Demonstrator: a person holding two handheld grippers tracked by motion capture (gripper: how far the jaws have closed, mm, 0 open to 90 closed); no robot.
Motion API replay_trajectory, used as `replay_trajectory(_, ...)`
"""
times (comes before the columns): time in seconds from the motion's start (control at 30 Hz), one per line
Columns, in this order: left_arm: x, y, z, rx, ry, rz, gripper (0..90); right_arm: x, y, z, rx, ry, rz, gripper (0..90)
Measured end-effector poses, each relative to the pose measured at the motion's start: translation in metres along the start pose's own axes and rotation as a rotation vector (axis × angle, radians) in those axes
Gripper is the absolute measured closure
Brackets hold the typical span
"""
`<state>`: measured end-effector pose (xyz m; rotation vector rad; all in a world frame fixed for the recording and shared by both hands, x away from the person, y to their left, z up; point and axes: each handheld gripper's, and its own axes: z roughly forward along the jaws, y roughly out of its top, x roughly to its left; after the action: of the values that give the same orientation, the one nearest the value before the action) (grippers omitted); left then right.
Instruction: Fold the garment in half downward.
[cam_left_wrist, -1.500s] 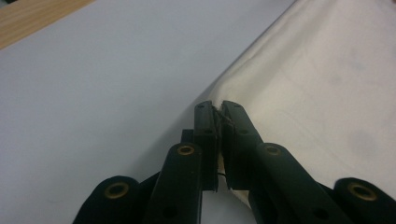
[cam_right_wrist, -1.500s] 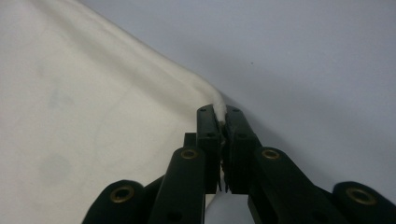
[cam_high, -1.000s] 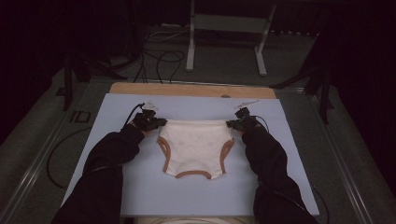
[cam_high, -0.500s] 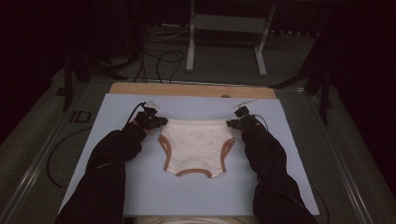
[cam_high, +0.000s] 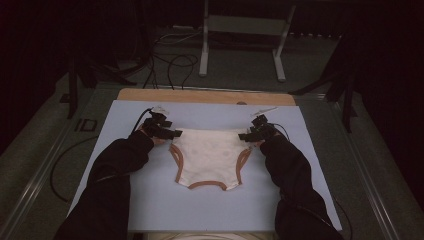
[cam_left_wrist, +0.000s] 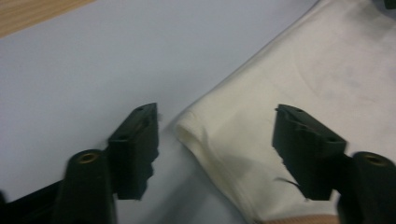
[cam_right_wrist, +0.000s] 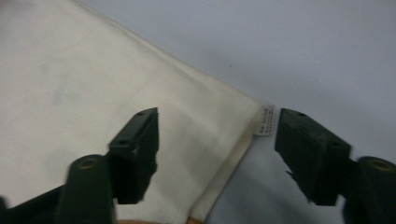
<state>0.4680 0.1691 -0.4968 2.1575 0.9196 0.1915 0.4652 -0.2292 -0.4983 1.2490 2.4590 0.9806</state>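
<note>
Cream briefs with orange-brown trim lie flat on a light blue mat. My left gripper rests at the waistband's left corner and my right gripper at its right corner. In the left gripper view the left gripper is open, its jaws just having been opening, with the cloth corner lying loose between them. In the right gripper view the right gripper is likewise open after just opening. The briefs' corner and a small white label lie between its pads, untouched.
A wooden strip runs along the mat's far edge. Behind the table stand a metal frame's legs and loose cables on the floor. Dark sleeves reach in from the near side.
Hands and briefs stay where they were. The earlier high views are too small to show the jaws' spacing.
</note>
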Motion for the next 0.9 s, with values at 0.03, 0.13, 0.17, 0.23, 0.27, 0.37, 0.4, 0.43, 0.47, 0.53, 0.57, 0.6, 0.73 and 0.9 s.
replay_trajectory(0.03, -0.001, 0.000, -0.002, -0.003, -0.010, 0.005, 24.2, 0.000, 0.000, -0.001, -0.006, 0.007, 0.004, 26.0)
replay_trajectory(0.13, -0.003, 0.001, -0.008, -0.007, -0.031, 0.015, 15.6, 0.003, -0.001, -0.004, -0.014, 0.014, 0.006, 19.2)
replay_trajectory(0.17, -0.005, 0.001, -0.010, -0.008, -0.037, 0.017, 14.6, 0.004, -0.001, -0.005, -0.018, 0.021, 0.013, 16.0)
replay_trajectory(0.23, -0.008, 0.000, -0.012, 0.000, -0.055, 0.030, 6.7, 0.006, -0.004, -0.006, -0.021, 0.044, 0.006, 13.8)
replay_trajectory(0.27, -0.011, 0.000, -0.014, 0.001, -0.053, 0.041, 4.7, 0.008, -0.005, -0.006, -0.021, 0.039, 0.008, 13.6)
replay_trajectory(0.37, -0.017, -0.004, -0.020, -0.005, -0.062, 0.052, 0.5, 0.011, -0.008, -0.008, -0.027, 0.049, 0.008, 13.4)
replay_trajectory(0.4, -0.018, -0.005, -0.021, -0.005, -0.065, 0.056, 0.2, 0.012, -0.009, -0.009, -0.031, 0.056, 0.011, 13.4)
replay_trajectory(0.43, -0.020, -0.006, -0.023, -0.006, -0.068, 0.059, 0.1, 0.013, -0.010, -0.010, -0.031, 0.060, 0.011, 13.5)
replay_trajectory(0.47, -0.022, -0.006, -0.025, -0.009, -0.065, 0.067, 0.0, 0.014, -0.010, -0.010, -0.035, 0.062, 0.009, 13.4)
replay_trajectory(0.53, -0.026, -0.007, -0.029, -0.014, -0.063, 0.075, 0.0, 0.018, -0.011, -0.012, -0.040, 0.063, 0.003, 13.4)
replay_trajectory(0.57, -0.029, -0.008, -0.032, -0.023, -0.052, 0.081, 0.0, 0.020, -0.012, -0.013, -0.044, 0.066, -0.002, 13.4)
replay_trajectory(0.6, -0.031, -0.008, -0.034, -0.027, -0.055, 0.087, 0.1, 0.022, -0.012, -0.015, -0.048, 0.070, -0.006, 13.4)
replay_trajectory(0.73, -0.041, -0.012, -0.044, -0.037, -0.083, 0.116, 0.1, 0.029, -0.012, -0.019, -0.070, 0.080, -0.012, 13.4)
replay_trajectory(0.9, -0.057, -0.019, -0.054, -0.051, -0.113, 0.146, 0.2, 0.038, -0.007, -0.024, -0.083, 0.089, -0.040, 13.5)
